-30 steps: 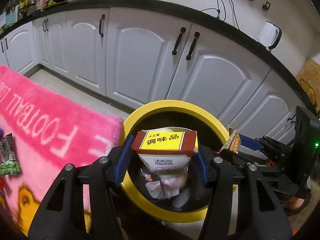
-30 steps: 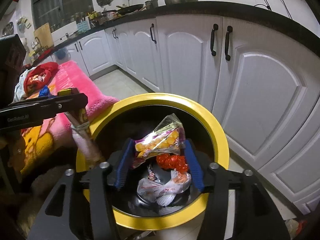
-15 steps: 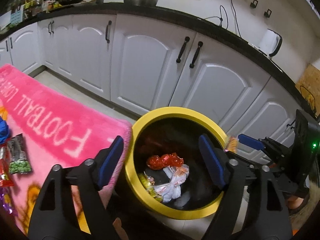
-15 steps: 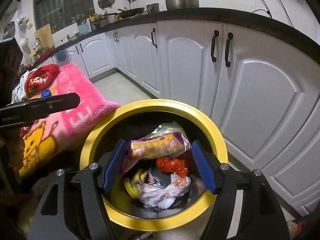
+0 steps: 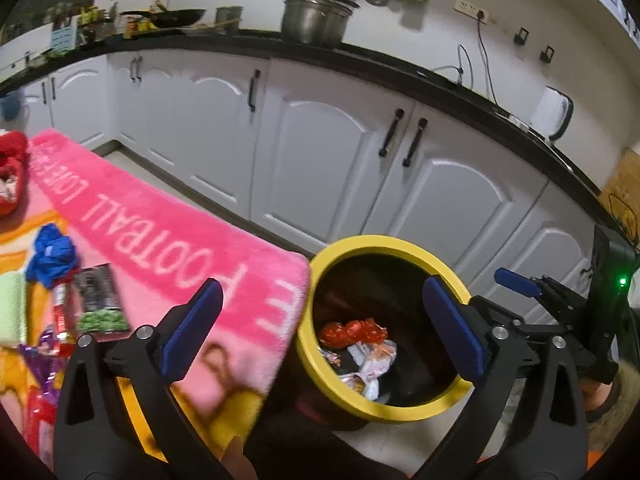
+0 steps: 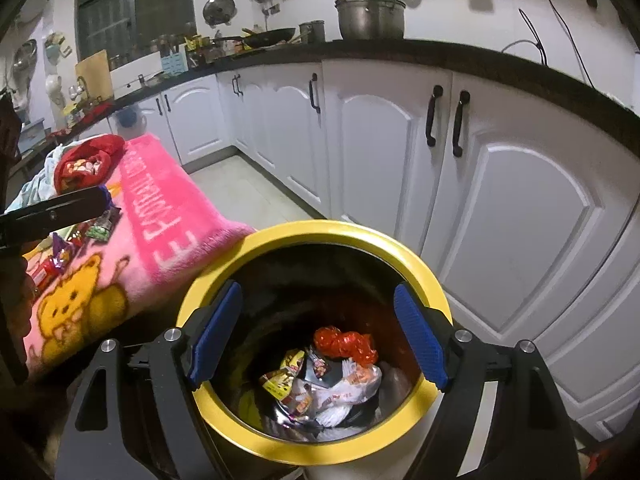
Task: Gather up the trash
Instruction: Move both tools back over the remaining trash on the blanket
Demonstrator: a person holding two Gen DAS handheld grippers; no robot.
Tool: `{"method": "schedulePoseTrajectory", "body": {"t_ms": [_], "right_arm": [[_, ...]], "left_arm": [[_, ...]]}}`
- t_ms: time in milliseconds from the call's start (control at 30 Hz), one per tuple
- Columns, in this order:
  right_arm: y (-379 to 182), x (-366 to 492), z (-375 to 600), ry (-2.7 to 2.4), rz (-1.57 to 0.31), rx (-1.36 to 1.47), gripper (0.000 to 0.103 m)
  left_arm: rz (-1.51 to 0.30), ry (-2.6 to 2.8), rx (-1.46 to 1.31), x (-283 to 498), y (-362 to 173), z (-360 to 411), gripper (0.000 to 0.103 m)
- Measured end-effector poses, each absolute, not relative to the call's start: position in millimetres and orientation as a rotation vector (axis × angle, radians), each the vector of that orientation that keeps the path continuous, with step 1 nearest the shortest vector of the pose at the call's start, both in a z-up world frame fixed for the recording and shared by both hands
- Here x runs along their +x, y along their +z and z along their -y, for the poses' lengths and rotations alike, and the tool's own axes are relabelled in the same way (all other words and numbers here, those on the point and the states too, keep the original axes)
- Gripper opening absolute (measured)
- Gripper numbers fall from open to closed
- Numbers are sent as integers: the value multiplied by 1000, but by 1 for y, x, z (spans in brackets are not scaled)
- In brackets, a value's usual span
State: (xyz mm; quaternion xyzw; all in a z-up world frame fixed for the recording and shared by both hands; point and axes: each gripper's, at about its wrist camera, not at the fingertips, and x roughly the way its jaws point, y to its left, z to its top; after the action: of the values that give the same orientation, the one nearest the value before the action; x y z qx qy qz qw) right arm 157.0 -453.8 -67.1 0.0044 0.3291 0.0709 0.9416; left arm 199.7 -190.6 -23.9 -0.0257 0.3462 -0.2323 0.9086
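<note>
The left hand-held gripper had its jaws spread wide and empty; they had just been opening, and the seasoning box they held a second earlier was gone from between them. The right hand-held gripper likewise stood apart with nothing in it, its jaws having just opened to let a snack packet fall. Both pieces probably now lay with the wrappers at the bottom of the yellow-rimmed bin, so this round looked finished. More trash waited on the pink blanket beside the bin: a green pea packet, a crumpled blue wrapper and purple foil. White cabinets stood behind, nothing blocking the way back.
</note>
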Motion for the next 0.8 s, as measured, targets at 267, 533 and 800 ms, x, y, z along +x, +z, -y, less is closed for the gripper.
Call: {"method": "schedulePoseTrajectory", "body": {"t_ms": [267, 533, 800], "right_arm": [[-44, 151, 431, 189, -633, -7, 78], [-21, 146, 400, 243, -598, -29, 78], [-7, 142, 365, 295, -579, -78, 78]], "left_arm": [[-659, -389, -68, 184, -9, 149, 92], [-606, -326, -101, 168, 5, 111, 92], [-565, -262, -133, 154, 14, 76, 92]]}}
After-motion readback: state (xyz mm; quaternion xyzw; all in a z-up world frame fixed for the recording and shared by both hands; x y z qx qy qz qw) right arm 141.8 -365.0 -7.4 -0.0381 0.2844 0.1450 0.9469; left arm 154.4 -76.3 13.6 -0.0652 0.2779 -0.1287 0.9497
